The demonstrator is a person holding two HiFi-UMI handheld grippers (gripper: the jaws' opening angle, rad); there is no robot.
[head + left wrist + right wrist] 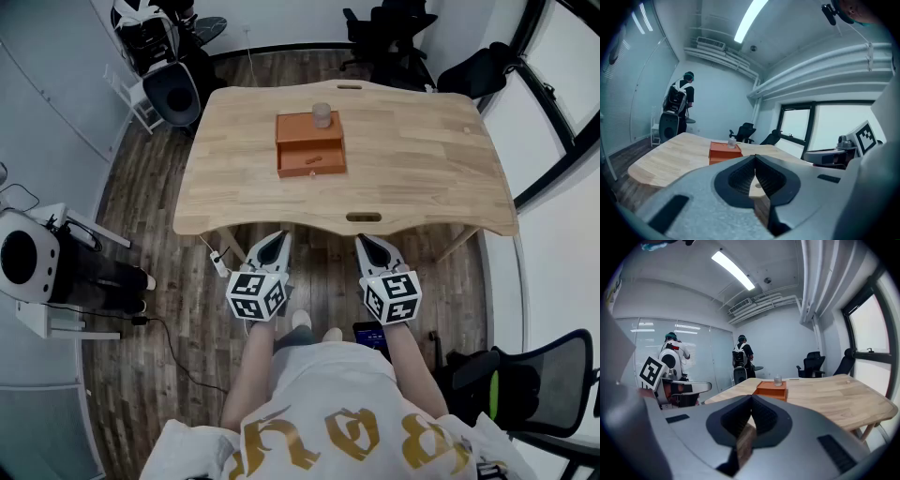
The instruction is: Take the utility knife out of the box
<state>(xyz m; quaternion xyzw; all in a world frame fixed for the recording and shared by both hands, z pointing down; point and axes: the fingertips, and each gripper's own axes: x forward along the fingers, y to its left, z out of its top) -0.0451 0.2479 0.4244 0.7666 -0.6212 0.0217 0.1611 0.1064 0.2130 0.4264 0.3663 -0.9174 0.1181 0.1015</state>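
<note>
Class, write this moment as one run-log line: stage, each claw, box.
stage: pre-reach | left claw: shut, empty | right claw: shut, empty | box: on table, untouched

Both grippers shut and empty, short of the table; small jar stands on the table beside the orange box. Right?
No: the jar stands on top of the box, not on the table, as the head view shows. The left gripper and right gripper are indeed shut, empty, short of the table.

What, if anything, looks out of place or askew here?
Nothing stands out. The box sits square on the table, with a small jar upright at its far edge and no spill visible. The left gripper and right gripper, fingers together and empty, hang short of the table.
</note>
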